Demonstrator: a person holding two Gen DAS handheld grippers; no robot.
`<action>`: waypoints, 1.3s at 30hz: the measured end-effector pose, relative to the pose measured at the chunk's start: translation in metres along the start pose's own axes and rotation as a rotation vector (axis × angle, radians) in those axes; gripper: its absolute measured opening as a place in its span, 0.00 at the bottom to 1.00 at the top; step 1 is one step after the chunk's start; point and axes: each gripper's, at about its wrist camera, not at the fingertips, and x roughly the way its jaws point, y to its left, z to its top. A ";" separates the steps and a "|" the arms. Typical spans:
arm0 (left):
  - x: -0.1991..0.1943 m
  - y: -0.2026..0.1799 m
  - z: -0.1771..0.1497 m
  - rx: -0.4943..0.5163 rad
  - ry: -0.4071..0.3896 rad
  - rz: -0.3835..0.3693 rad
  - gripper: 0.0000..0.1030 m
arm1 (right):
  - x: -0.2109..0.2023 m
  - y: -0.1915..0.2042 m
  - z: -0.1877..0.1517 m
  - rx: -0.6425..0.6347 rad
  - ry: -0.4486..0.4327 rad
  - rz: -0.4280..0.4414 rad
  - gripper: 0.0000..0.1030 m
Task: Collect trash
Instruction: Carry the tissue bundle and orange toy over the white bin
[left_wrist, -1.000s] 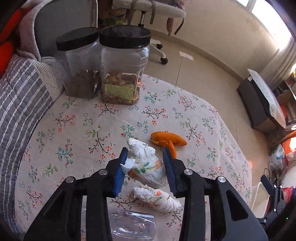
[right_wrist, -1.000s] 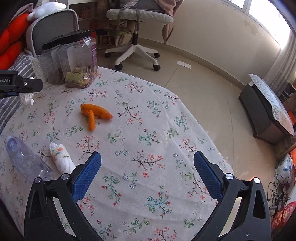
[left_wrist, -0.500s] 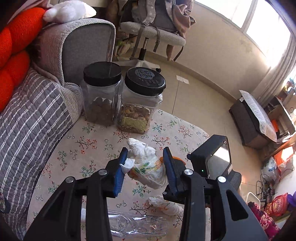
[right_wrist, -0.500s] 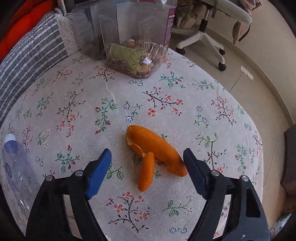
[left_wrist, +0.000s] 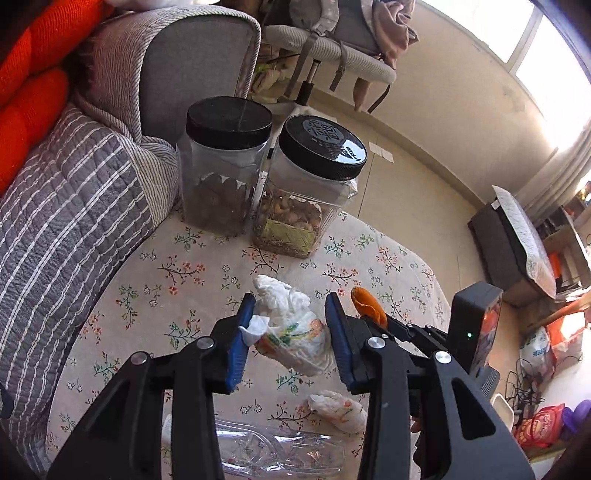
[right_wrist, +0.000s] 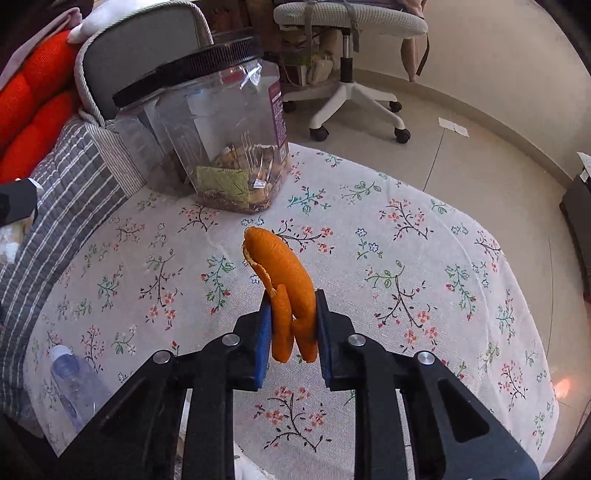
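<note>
My left gripper (left_wrist: 289, 301) is shut on a crumpled white tissue wad (left_wrist: 295, 336) with a printed pattern, held above the floral tablecloth (left_wrist: 155, 295). My right gripper (right_wrist: 291, 301) has its jaws closing on a curled orange peel (right_wrist: 280, 258); both blue pads press its lower strips. In the left wrist view the peel (left_wrist: 367, 304) pokes up just right of my left fingers. A second small tissue wad (left_wrist: 338, 406) and a crushed clear plastic bottle (left_wrist: 273, 450) lie on the cloth below the left gripper.
Two clear jars with black lids (left_wrist: 225, 166) (left_wrist: 310, 184) stand at the table's far edge, next to a grey striped sofa cushion (left_wrist: 66, 229). The bottle (right_wrist: 70, 380) lies at the near left. An office chair (right_wrist: 347, 55) stands on the floor beyond.
The right gripper moved in over the orange peel and closed from wide open onto it. The left gripper drew back and up with the tissue wad still in it.
</note>
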 end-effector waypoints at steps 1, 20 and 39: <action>0.000 0.000 0.000 0.002 -0.001 0.005 0.38 | -0.011 0.000 -0.003 0.007 -0.019 -0.013 0.20; -0.020 -0.048 -0.031 0.151 -0.129 0.050 0.38 | -0.122 -0.024 -0.031 0.169 -0.216 -0.160 0.21; -0.074 -0.153 -0.124 0.325 -0.333 0.005 0.38 | -0.224 -0.076 -0.114 0.292 -0.331 -0.300 0.21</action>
